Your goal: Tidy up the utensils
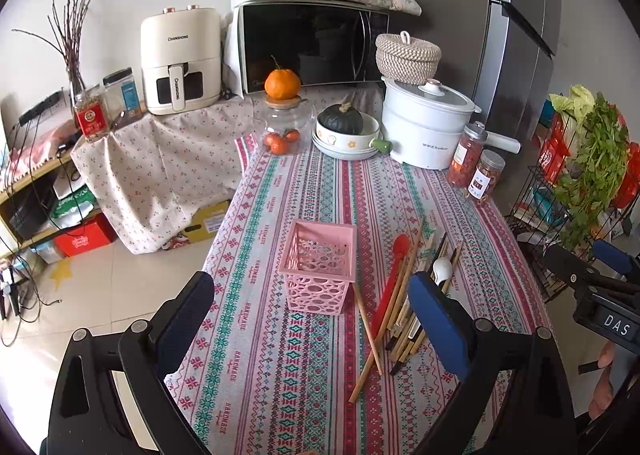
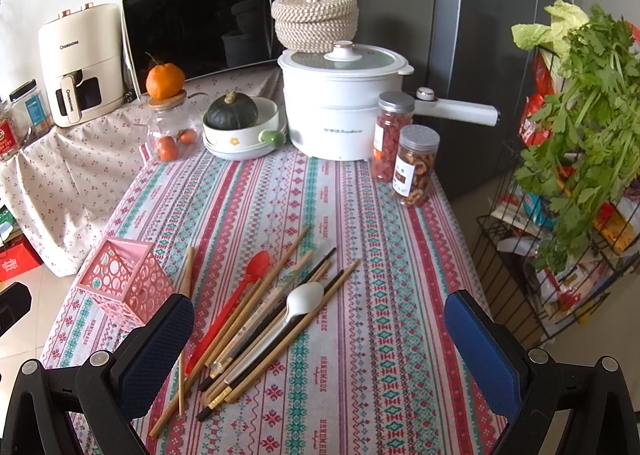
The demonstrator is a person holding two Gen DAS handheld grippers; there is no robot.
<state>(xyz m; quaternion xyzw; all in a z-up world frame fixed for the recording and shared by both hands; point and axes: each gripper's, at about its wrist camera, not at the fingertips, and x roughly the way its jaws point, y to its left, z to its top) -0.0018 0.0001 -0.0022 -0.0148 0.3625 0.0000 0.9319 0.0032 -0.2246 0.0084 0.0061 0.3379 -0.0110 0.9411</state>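
- Left gripper (image 1: 316, 319): jaws spread wide, nothing held, hovering above the near end of the table; pink perforated holder (image 1: 320, 267) framed between the pads.
- Right gripper (image 2: 320, 339): jaws likewise wide apart, empty, poised over the utensil pile.
- Utensils: loose heap on the patterned tablecloth (image 2: 400, 235), just right of the holder; wooden chopsticks (image 2: 240, 319), dark chopsticks (image 2: 328, 287), a red spoon (image 2: 240, 291) and a white spoon (image 2: 304, 301), all crossing and overlapping. None in the holder yet, so far as visible.
- Risk, multiple pick: sticks lying touching and stacked; closing on one likely to catch a neighbour or scissor it out of the pads.
- Risk, slip: thin round sticks flat on cloth; shallow pinch likely to roll the stick or bunch the tablecloth instead.
- Risk, tip-over: holder light-looking, openwork, unrestrained and close to the table's left edge; off-centre insertion or a long utensil leaning on the rim liable to topple it or push it floorward.
- Risk, collision: both grippers working near each other beside the holder; crossing paths likely to knock the pile.
- Risk, stray stick: one wooden chopstick (image 1: 367, 325) apart from the heap near the holder's base, easily missed or swept off.
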